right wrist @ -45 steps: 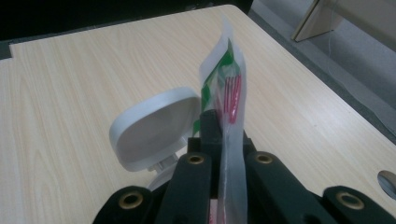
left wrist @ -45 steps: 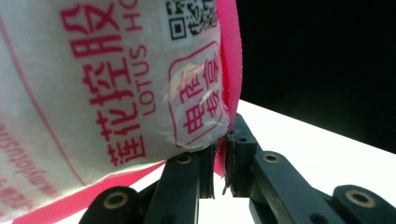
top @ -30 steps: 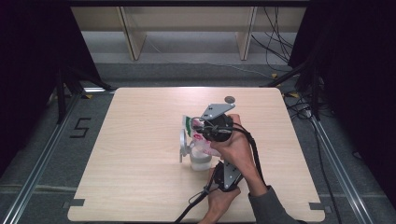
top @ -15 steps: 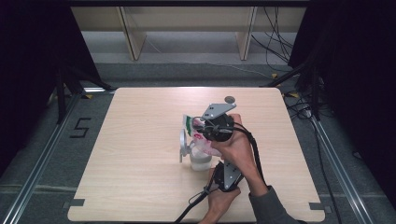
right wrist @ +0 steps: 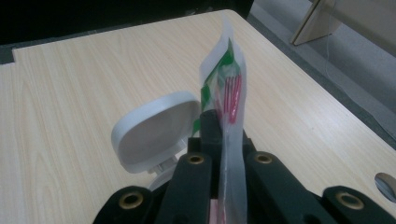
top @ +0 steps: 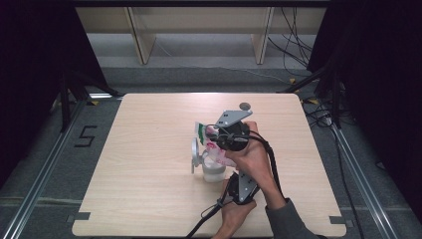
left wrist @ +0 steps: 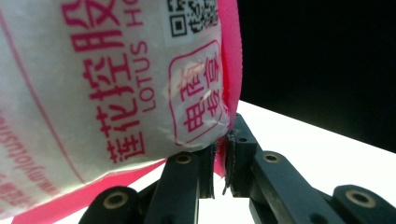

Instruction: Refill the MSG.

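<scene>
Right claw (right wrist: 227,158) clamped on the thin edge of a clear plastic pouch (right wrist: 227,84); the film runs straight up between the two black jaws toward 12 o'clock. Green and red print on the pouch's upper part. At 10 o'clock of the claw, just beside it: white hinged lid (right wrist: 154,130), flipped open, inner face toward camera. Light wood surface (right wrist: 84,84) behind. Small round grey spot (right wrist: 386,185) at 4 o'clock, on the frame's right edge.

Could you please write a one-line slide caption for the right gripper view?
Right tool pinching the edge of a plastic packet, beside the open white lid of a container on the wooden table.
</scene>
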The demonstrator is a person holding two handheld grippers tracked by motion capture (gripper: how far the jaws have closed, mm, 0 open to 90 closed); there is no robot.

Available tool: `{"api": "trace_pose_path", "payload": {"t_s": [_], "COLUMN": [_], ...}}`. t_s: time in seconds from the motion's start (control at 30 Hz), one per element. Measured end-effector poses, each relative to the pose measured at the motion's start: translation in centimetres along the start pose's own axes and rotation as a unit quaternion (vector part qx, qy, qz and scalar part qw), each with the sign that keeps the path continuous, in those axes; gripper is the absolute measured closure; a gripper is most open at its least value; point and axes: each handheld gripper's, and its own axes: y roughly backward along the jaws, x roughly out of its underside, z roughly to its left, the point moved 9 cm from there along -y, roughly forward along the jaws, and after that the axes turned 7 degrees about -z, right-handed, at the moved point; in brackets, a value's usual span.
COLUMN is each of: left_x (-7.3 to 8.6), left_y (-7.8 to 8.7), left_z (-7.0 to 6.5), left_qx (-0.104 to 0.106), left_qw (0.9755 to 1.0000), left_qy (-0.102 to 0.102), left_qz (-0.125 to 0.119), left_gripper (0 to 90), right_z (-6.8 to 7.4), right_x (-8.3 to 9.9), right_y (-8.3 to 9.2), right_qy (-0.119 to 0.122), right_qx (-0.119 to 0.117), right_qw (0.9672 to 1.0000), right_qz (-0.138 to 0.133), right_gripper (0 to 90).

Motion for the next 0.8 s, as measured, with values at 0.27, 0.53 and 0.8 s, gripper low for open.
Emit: {"api": "trace_pose_path", "payload": {"t_s": [0.27,0.53,0.8], "left_x": [-0.03,-0.04,-0.06], "left_y": [0.00,0.00,0.00], "left_z": [0.00,0.02,0.04], "left_qx": [0.000,0.000,-0.002], "left_qw": [1.0000,1.0000,1.0000], "left_qy": [0.001,0.001,0.006], "left_qz": [0.000,-0.001,-0.001], "left_gripper": [83.1,83.1,83.1], "right_z": [0.01,0.00,0.09], "right_x": [-0.02,-0.07,-0.12], "right_y": [0.02,0.06,0.11], "right_qy": [0.000,0.001,0.000], "right_qx": [0.000,0.001,-0.001], "right_qw": [1.0000,1.0000,1.0000], "right_qz": [0.000,-0.002,-0.001], "right_gripper": [90.0,90.0,90.0]}}
